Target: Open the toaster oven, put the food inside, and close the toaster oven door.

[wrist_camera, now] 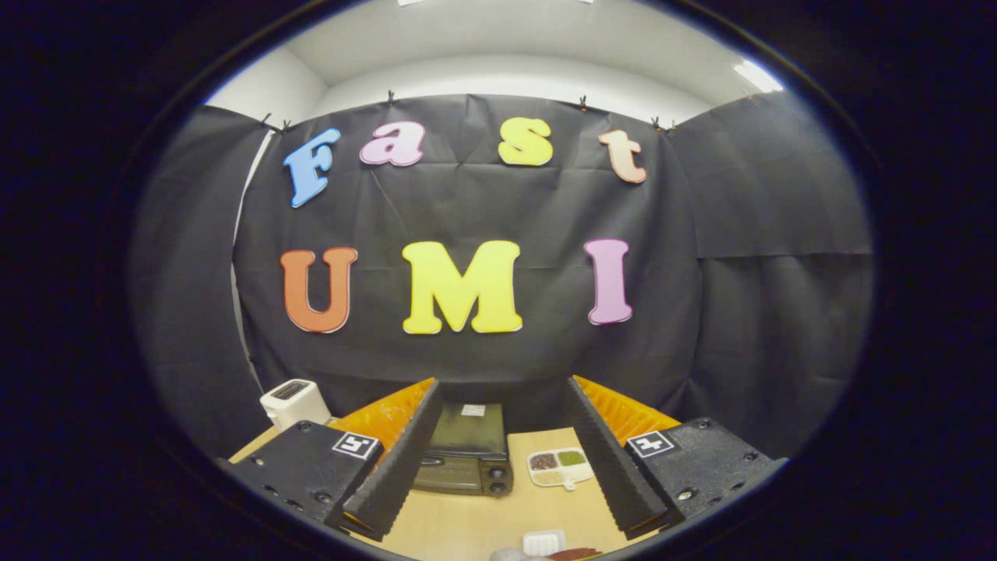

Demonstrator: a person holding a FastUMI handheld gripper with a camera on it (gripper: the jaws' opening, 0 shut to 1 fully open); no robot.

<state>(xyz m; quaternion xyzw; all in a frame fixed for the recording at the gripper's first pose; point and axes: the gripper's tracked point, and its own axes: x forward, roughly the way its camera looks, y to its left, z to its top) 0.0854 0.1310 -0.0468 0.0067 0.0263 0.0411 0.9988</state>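
A black toaster oven (466, 456) stands on the wooden table (467, 526), beyond my fingers and a little toward the left one. Its door looks shut, with the handle across the front and knobs at its right end. My gripper (502, 397) is open, held well above the table with nothing between its ridged black fingers (405, 460). Near the table's front edge lie a small white piece (543, 542) and a reddish-brown piece of food (575, 554), partly cut off from sight.
A white divided dish (559, 466) holding brown and green fillings lies just right of the oven. A white pop-up toaster (294, 403) stands at the back left of the table. Black cloth walls close in the booth behind and on both sides.
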